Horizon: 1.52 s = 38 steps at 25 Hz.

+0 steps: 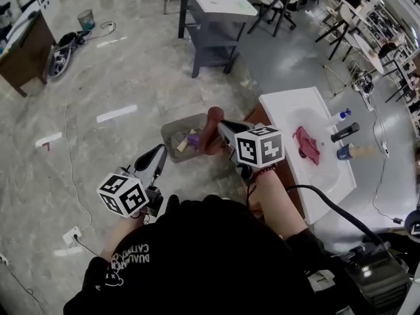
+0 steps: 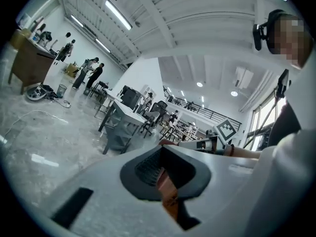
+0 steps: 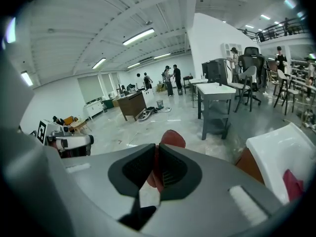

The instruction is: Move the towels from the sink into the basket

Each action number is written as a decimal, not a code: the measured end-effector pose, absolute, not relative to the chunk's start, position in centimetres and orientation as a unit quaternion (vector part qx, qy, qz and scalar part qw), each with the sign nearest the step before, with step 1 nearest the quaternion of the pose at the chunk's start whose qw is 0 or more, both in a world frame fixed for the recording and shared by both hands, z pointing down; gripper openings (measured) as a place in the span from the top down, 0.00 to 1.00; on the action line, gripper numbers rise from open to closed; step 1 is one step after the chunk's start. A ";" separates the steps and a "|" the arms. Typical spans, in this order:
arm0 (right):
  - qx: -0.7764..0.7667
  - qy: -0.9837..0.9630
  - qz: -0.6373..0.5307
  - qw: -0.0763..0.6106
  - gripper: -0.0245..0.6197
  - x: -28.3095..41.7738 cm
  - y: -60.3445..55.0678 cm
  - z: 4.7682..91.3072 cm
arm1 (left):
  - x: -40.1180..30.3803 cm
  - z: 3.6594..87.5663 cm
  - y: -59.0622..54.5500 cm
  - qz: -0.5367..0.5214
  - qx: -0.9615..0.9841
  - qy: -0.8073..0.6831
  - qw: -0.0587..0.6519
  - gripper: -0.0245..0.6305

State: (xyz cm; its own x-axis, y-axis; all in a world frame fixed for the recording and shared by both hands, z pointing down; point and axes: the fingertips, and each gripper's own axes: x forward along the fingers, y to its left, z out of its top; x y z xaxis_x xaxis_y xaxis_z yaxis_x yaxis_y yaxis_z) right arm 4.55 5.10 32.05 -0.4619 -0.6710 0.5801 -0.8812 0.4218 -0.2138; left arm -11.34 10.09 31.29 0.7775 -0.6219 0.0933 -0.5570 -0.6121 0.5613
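- Right tongs (image 1: pixel 222 127) pinch a reddish-brown cloth towel (image 1: pixel 210 140) just above the square grey basket (image 1: pixel 172 122).
- Left tongs (image 1: pixel 162 151), beside the basket, look closed and empty.
- The pinch is small, so the towel may slip and land outside the basket.

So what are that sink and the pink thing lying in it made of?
The sink looks like white ceramic or moulded plastic, I can't tell which: its rim is smooth with a slight sheen. The pink towel looks like soft, matte cloth: it lies crumpled in loose folds in the basin.
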 end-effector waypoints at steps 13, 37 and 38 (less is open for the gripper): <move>0.413 -0.852 0.253 0.199 0.91 -0.7 1.7 32.7 | -14.0 32.8 7.7 -0.066 0.878 -0.363 0.306 0.96; 0.350 -0.869 0.282 0.209 0.91 3.5 -18.5 35.2 | -7.4 33.1 -13.6 -0.040 0.869 -0.381 0.314 0.96; 0.348 -0.868 0.284 0.211 0.91 3.9 -19.3 35.5 | -6.9 33.2 -14.5 -0.036 0.869 -0.381 0.313 0.96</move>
State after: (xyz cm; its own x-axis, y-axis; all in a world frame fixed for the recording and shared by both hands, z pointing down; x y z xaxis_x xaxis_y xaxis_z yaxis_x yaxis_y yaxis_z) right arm 3.92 -19.29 35.47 -0.6687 -0.4852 0.5634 -0.7243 0.5963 -0.3461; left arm -6.92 -14.49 33.18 0.7076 -0.6844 0.1755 -0.6389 -0.5137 0.5726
